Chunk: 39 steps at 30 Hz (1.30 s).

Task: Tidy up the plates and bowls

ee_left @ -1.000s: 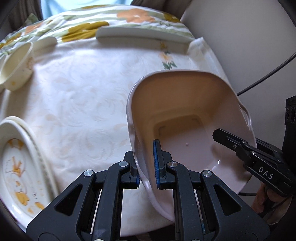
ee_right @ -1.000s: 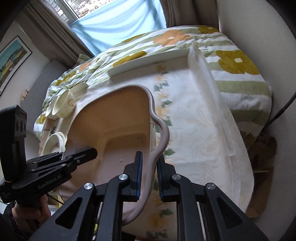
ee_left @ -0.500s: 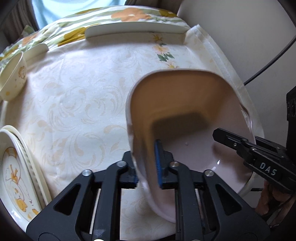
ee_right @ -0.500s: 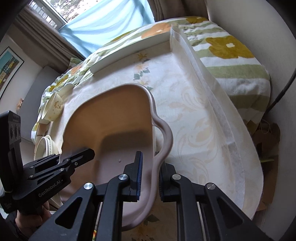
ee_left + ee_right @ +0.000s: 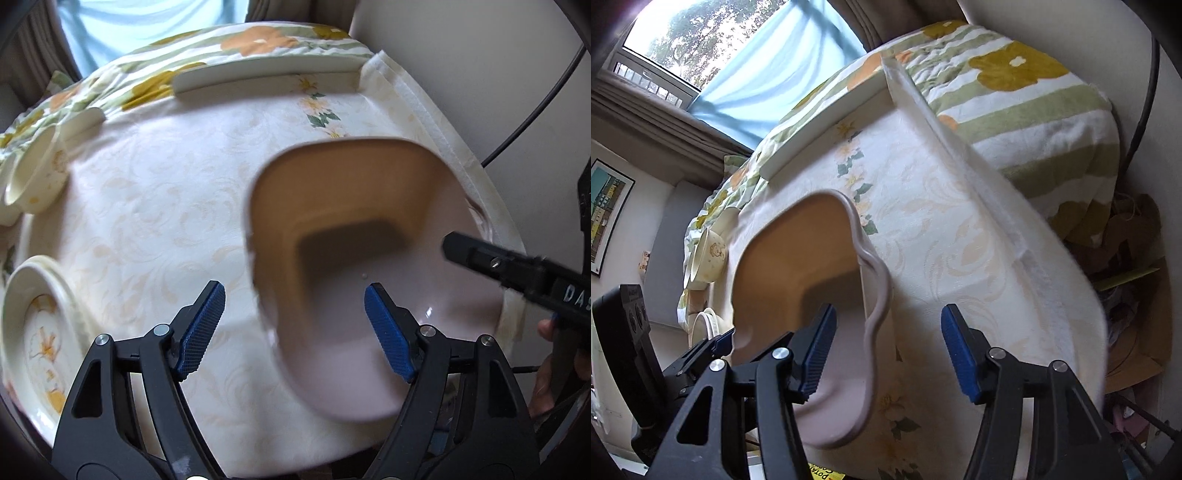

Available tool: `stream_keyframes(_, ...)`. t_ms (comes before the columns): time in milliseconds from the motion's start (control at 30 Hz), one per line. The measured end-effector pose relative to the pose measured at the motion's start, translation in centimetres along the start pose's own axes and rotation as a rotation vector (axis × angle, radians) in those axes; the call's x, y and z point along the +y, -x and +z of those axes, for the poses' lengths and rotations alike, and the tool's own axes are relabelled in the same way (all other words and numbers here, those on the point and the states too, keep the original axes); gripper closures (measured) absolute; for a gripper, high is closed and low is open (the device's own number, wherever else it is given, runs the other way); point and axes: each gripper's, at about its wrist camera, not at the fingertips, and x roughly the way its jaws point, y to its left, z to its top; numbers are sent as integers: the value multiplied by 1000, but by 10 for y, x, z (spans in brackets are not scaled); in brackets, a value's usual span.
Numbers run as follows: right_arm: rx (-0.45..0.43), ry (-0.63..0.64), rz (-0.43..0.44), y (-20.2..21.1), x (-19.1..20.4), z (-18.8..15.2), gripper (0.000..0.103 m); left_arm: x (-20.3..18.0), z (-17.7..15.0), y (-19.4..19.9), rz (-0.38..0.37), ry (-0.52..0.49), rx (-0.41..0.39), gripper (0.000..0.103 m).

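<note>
A large pale pink basin [image 5: 354, 258] with a wavy rim sits on the cream tablecloth near the table's right front; it also shows in the right wrist view [image 5: 812, 295]. My left gripper [image 5: 295, 325] is open, its jaws astride the basin's left wall without touching it. My right gripper [image 5: 888, 350] is open, its jaws astride the basin's right rim. A stack of flowered plates [image 5: 40, 332] lies at the left front. A cream bowl [image 5: 37, 177] sits tilted at the left back, also in the right wrist view [image 5: 709, 254].
A long white tray edge [image 5: 266, 74] runs along the table's back. The table edge [image 5: 1052, 258] drops off to the right, with a flowered cover [image 5: 1034, 92] beyond it. A wall and a black cable [image 5: 535, 110] are at the right.
Both grippers were shut on the basin's opposite rims and lowered it to the table. Both have now opened and let go of it.
</note>
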Motion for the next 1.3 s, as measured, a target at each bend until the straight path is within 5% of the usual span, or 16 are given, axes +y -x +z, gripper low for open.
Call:
stream_keyframes(333, -88, 254, 4, 75, 75, -2, 48, 36, -24, 129, 76, 97, -182, 22)
stream_keyframes(400, -97, 322, 48, 83, 102, 0, 33, 50, -26, 157, 131, 139, -245, 3)
stream_keyframes(433, -106, 344, 71, 85, 113, -1, 10, 58, -27, 169, 165, 161, -273, 0)
stream_keyframes(467, -120, 368, 97, 87, 123, 0, 0, 67, -28, 179, 189, 181, -302, 0)
stream_keyframes(633, -128, 488, 161, 76, 181, 4, 0, 129, -31, 202, 237, 289, -327, 0)
stream_keyframes(967, -49, 553, 58, 0, 280, 25, 0, 266, -2, 187, 191, 447, -287, 0)
stream_keyframes(1200, 17, 520, 19, -80, 327, 49, 0, 342, 31, 119, 58, 498, -187, 1)
stream_keyframes(1300, 85, 496, -14, -122, 337, 54, 0, 360, 45, 83, 12, 493, -138, 10)
